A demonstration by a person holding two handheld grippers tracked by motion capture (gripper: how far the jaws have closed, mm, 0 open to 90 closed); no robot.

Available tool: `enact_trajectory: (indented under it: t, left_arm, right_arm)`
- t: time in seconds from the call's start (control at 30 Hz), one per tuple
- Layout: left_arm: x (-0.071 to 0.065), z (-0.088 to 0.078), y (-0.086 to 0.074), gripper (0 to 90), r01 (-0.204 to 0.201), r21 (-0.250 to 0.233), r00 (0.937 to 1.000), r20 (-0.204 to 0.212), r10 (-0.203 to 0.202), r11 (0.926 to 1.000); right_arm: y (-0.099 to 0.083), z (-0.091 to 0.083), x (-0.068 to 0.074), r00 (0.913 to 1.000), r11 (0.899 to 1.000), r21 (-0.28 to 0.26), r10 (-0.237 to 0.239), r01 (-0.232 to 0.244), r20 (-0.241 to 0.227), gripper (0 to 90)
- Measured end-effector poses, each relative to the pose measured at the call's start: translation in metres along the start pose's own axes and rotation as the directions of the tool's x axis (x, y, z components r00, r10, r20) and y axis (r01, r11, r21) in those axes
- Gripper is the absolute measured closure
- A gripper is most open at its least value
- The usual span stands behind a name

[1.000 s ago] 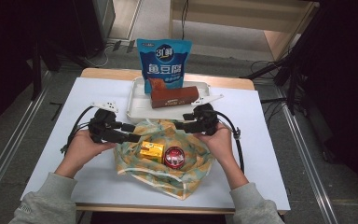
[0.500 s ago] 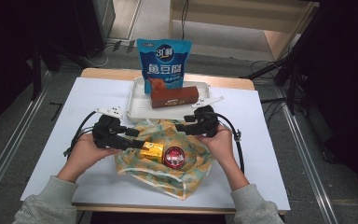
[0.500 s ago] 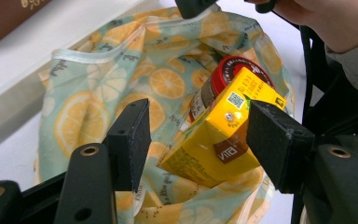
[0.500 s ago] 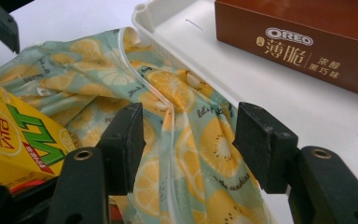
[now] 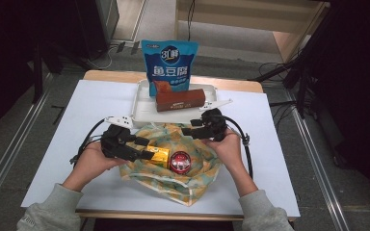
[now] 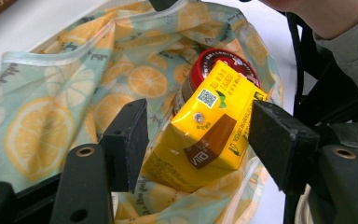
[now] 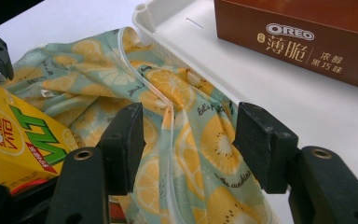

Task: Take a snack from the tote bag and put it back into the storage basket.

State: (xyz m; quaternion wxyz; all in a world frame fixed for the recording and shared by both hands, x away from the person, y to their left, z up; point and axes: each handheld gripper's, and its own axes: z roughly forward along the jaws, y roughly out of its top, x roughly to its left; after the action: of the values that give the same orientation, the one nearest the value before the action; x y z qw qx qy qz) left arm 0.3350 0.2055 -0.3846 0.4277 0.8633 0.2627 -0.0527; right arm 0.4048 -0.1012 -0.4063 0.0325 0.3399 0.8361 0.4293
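Left gripper [image 5: 145, 148]: sits a little nearer the person's edge of the table than a second ago, at the left side of the lemon-print bag [image 5: 192, 187]. Has just been opening its jaws; now stands wide, with the yellow drink carton [image 6: 205, 126] between the pads and a gap on the near side, no squeeze visible. Carton: lies on its side in the open mouth of the bag, tilted, touching the red-lidded jar [image 5: 179, 161] just behind it, in the same spot as before.

Right gripper [image 5: 188, 130]: holds the same place at the far right rim of the bag, just beside the white tray [image 5: 142, 108]. Straddles a bunched fold of the bag's rim, jaws partly apart; cannot tell whether the pads press on the cloth.

Tray: carries a brown Oreo box [image 5: 179, 99] and, upright behind it, a blue snack pouch [image 5: 169, 62]. All on the white table [image 5: 53, 120].
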Motion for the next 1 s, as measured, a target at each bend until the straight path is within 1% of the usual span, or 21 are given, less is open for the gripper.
enact_trajectory:
  t: [0.1, 0.13, 0.17, 0.2, 0.27, 0.4, 0.5, 0.53, 0.57, 0.6, 0.67, 0.7, 0.73, 0.8, 0.83, 0.87, 0.9, 0.97, 1.0]
  left_arm:
    - [0.0, 0.001, -0.001, 37.6, -0.01, -0.006, 0.9999, 0.005, 0.01, 0.9999]
    - [-0.001, 0.002, -0.001, 37.5, -0.022, -0.006, 0.9997, 0.008, 0.022, 0.9997]
    - [-0.001, 0.002, -0.001, 37.6, -0.022, -0.006, 0.9997, 0.008, 0.022, 0.9997]
    - [-0.003, 0.006, -0.001, 37.4, -0.034, 0.005, 0.9992, 0.022, 0.034, 0.9994]
    - [-0.004, 0.011, -0.002, 37.1, -0.046, 0.018, 0.9988, 0.017, 0.046, 0.9988]
    - [-0.001, 0.014, -0.005, 34.9, -0.049, 0.007, 0.9982, 0.036, 0.049, 0.9988]
    - [0.002, 0.015, -0.007, 34.5, -0.054, 0.006, 0.9978, 0.038, 0.054, 0.9985]
    - [0.002, 0.015, -0.008, 34.5, -0.057, 0.006, 0.9977, 0.037, 0.057, 0.9983]
    - [0.002, 0.015, -0.009, 34.5, -0.07, 0.009, 0.9971, 0.031, 0.069, 0.9975]
    - [0.001, 0.018, -0.01, 37.4, -0.108, 0.04, 0.9941, -0.006, 0.108, 0.9934]
    - [0.002, 0.022, -0.012, 38.6, -0.11, 0.064, 0.9939, -0.002, 0.11, 0.9919]
    - [0.002, 0.022, -0.012, 38.4, -0.11, 0.064, 0.9939, -0.002, 0.11, 0.9919]
    - [0.003, 0.025, -0.013, 38.2, -0.102, 0.06, 0.9948, 0.0, 0.102, 0.993]
    - [0.004, 0.028, -0.014, 38.1, -0.111, 0.067, 0.9939, 0.002, 0.111, 0.9916]
    - [0.004, 0.028, -0.014, 38.0, -0.111, 0.067, 0.9939, 0.002, 0.111, 0.9916]
    - [0.005, 0.03, -0.015, 38.0, -0.104, 0.062, 0.9946, 0.011, 0.104, 0.9926]
    - [0.006, 0.031, -0.016, 37.9, -0.106, 0.06, 0.9943, 0.016, 0.105, 0.9925]
    - [0.006, 0.034, -0.017, 38.2, -0.104, 0.064, 0.9944, 0.02, 0.103, 0.9925]
    - [0.006, 0.036, -0.018, 38.4, -0.112, 0.067, 0.9937, 0.019, 0.111, 0.9915]
  right_arm:
    - [0.0, 0.0, 0.0, 1.0, 1.0, 0.002, -0.001, 0.001, 0.002, 43.6]
    - [0.0, 0.0, -0.001, 1.0, 1.0, 0.0, -0.001, 0.001, -0.003, 43.4]
    - [0.0, 0.0, -0.001, 1.0, 1.0, 0.0, -0.001, 0.001, -0.003, 43.4]
    - [-0.001, 0.0, -0.002, 0.9998, 1.0, -0.003, 0.011, -0.011, -0.02, 43.2]
    - [-0.001, 0.0, -0.003, 0.9997, 1.0, 0.0, 0.014, -0.014, -0.019, 43.3]
    - [-0.002, 0.0, -0.002, 1.0, 1.0, 0.007, 0.003, -0.003, -0.01, 43.2]
    - [-0.002, -0.001, -0.001, 0.9999, 1.0, 0.007, 0.0, 0.0, -0.01, 43.3]
    - [-0.003, -0.001, -0.001, 0.9999, 1.0, 0.003, -0.002, 0.002, -0.012, 43.3]
    - [-0.003, -0.001, -0.001, 0.9999, 1.0, 0.003, -0.002, 0.002, -0.012, 43.3]
    - [-0.003, -0.001, -0.001, 1.0, 1.0, 0.005, 0.001, -0.001, -0.01, 43.2]
    - [-0.004, -0.002, -0.002, 0.9999, 1.0, 0.004, 0.005, -0.005, -0.01, 43.2]
    - [-0.004, -0.002, -0.002, 0.9999, 1.0, 0.004, 0.005, -0.005, -0.01, 43.2]
    - [-0.004, -0.002, -0.002, 0.9999, 1.0, 0.003, 0.005, -0.005, -0.009, 43.3]
    - [-0.005, -0.003, -0.002, 1.0, 1.0, 0.003, 0.004, -0.004, -0.009, 43.3]
    - [-0.005, -0.002, -0.002, 0.9999, 1.0, 0.003, 0.004, -0.004, -0.009, 43.3]
    - [-0.005, -0.002, -0.002, 1.0, 1.0, 0.004, 0.002, -0.002, -0.01, 43.3]
    - [-0.005, -0.002, -0.002, 0.9999, 1.0, 0.005, 0.001, -0.001, -0.01, 43.3]
    - [-0.005, -0.002, -0.001, 0.9999, 1.0, 0.009, 0.0, 0.0, -0.011, 43.3]
    - [-0.005, -0.002, -0.001, 0.9999, 1.0, 0.01, 0.001, -0.001, -0.011, 43.2]
